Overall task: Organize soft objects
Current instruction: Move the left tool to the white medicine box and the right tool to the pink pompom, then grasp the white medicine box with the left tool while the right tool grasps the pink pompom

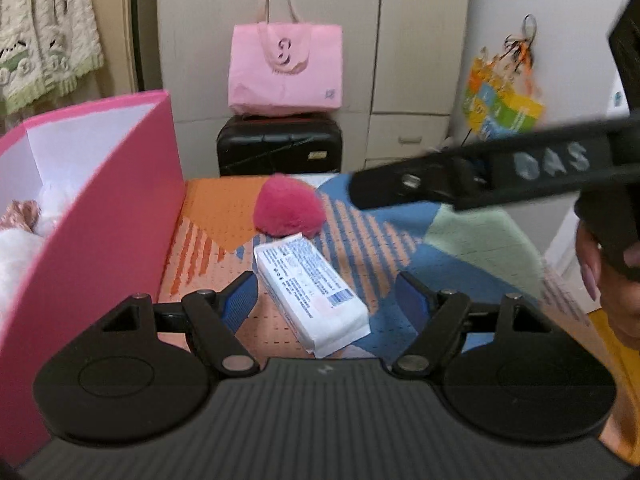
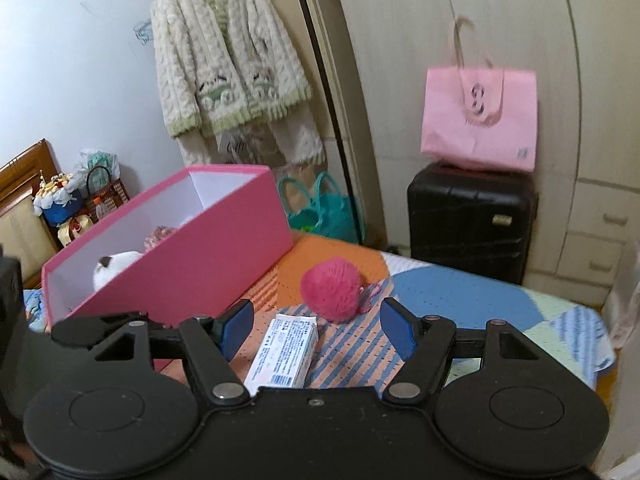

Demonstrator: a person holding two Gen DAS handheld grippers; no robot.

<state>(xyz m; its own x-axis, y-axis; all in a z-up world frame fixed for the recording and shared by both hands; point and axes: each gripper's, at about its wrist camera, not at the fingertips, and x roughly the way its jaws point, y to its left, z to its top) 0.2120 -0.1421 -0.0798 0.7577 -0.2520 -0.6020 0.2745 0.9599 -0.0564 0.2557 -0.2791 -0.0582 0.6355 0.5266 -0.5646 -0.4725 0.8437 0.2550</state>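
A fluffy pink pompom lies on the patterned blanket; it also shows in the right wrist view. A white tissue pack lies in front of it, between the open fingers of my left gripper, which hovers above it. My right gripper is open and empty, above the pack and short of the pompom. The pink box stands at the left and holds soft toys, one white. The right gripper's arm crosses the left wrist view.
A black suitcase with a pink tote bag on it stands past the bed against the wardrobe. A cream cardigan hangs on the wall. A teal bag sits behind the box. The bed's edge lies at the right.
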